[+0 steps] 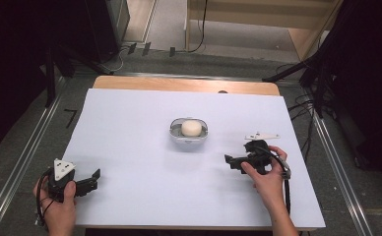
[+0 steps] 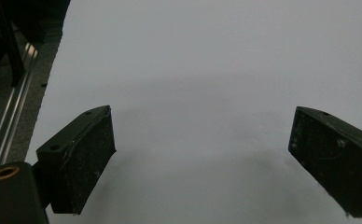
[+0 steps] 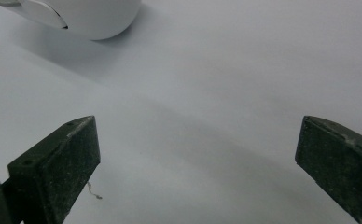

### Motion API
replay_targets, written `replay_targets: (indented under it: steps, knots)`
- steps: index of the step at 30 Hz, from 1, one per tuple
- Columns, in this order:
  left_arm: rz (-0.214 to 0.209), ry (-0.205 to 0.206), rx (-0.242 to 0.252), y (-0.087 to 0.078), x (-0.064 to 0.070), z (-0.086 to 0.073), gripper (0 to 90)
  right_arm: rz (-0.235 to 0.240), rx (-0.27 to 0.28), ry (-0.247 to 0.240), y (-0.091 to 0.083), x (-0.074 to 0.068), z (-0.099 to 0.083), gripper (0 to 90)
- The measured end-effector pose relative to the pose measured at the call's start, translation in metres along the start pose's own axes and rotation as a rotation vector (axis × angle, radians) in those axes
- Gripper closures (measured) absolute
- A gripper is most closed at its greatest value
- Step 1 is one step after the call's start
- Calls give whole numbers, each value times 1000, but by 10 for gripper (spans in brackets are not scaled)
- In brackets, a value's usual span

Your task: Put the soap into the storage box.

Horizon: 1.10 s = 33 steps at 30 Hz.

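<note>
Counter: white sheet over a wooden top, a strip of wood bare along the far edge. Grey floor and metal rails run on both sides.

Bowl: pale, rounded, with a grey-rimmed inner ring; sits near the middle of the counter, slightly toward the far side. In the right gripper view its curved white wall shows at the top left, resting on the sheet, well ahead of the jaws.

Ball: cream-coloured, round, lying inside the bowl at its centre.

Left tongs: black, held in the left hand at the near left corner of the counter, a grey three-cornered plate on top, cable looped at the wrist. Jaws stand wide apart and hold nothing; in the left gripper view bare white sheet lies between them. Well apart from the bowl.

Right tongs: black, held in the right hand at the near right of the counter, pointing left toward the middle. Jaws stand wide apart with nothing in them; in the right gripper view bare sheet lies between them. Near the bowl, not touching it.

Bracket: small flat white piece lying on the sheet just beyond the right hand.

Thread: tiny curled scrap on the sheet beside the left jaw in the right gripper view.
</note>
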<state>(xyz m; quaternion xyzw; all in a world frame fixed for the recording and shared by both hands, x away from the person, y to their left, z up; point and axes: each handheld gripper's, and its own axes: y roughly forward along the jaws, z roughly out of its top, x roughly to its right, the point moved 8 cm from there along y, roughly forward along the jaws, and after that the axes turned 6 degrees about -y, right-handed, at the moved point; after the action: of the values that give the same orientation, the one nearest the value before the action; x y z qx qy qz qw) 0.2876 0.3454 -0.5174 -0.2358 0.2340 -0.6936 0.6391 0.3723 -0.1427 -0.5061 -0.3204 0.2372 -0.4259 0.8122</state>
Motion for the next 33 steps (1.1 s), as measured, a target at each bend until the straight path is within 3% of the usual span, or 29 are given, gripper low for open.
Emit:
replay_targets:
  steps: [10,20,33]
  knots:
    - [0,2,-1,0,0,0,77,-23,37,24,-12,15,-17,63]
    - [-1,4,-1,0,0,0,77,-31,62,76,-24,33,-38,64]
    - [-2,5,-1,0,0,0,77,-75,81,83,-46,55,-64,66]
